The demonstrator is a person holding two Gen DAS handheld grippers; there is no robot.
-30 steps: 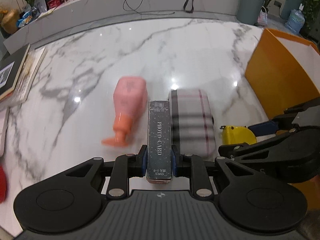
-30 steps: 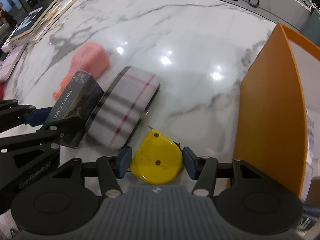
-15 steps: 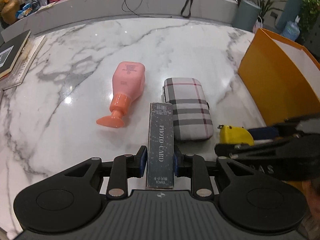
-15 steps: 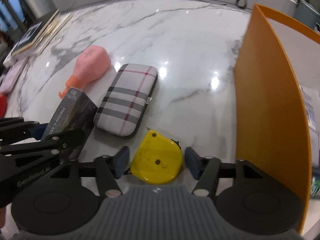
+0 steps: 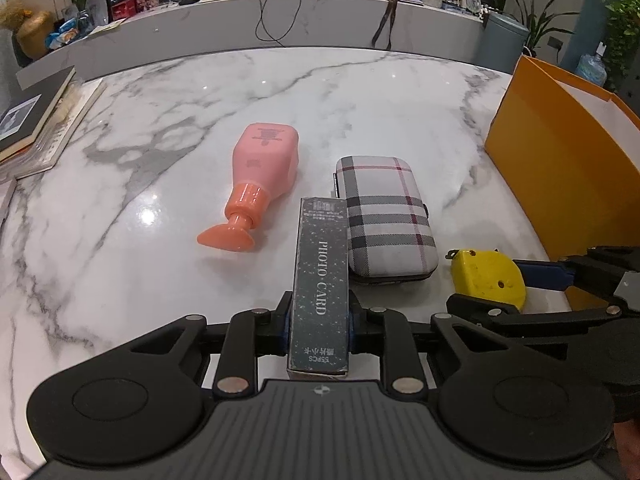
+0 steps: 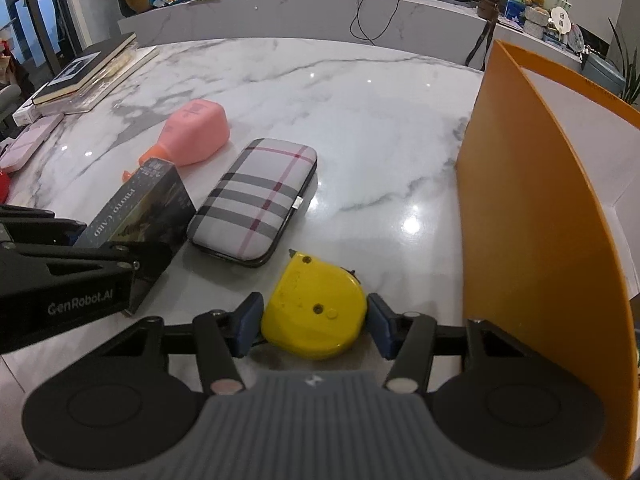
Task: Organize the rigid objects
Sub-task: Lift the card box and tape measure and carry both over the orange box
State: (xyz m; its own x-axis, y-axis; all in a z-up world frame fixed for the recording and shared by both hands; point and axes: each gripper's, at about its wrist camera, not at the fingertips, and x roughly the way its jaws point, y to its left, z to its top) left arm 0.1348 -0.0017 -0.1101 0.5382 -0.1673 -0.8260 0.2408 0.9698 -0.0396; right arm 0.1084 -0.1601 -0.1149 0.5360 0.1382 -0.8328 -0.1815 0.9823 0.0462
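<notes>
My left gripper (image 5: 320, 312) is shut on a dark "PHOTO CARD" box (image 5: 320, 280), its jaws closing tight with the pads pressed on the long sides. The box points forward over the marble table (image 5: 360, 92); from the right wrist, box (image 6: 144, 208) and left gripper (image 6: 80, 256) sit at the left. A yellow tape measure (image 6: 314, 312) lies between the blue pads of my right gripper (image 6: 314, 320), whose jaws are closing and touch both its sides. The left wrist view shows tape measure (image 5: 486, 276) and right gripper (image 5: 496, 288) at the right. A pink bottle (image 5: 264, 164) and a plaid case (image 5: 384, 216) lie ahead.
An open orange bag (image 6: 520, 200) with a white inside stands at the table's right edge, close beside my right gripper. Stacked books (image 5: 36, 120) lie at the far left. A grey counter (image 5: 280, 24) with cables and clutter runs behind the table.
Both views have tipped up, showing more of the far counter. The right jaws spread slightly around the tape measure, then came back in against it. The left still grips the box.
</notes>
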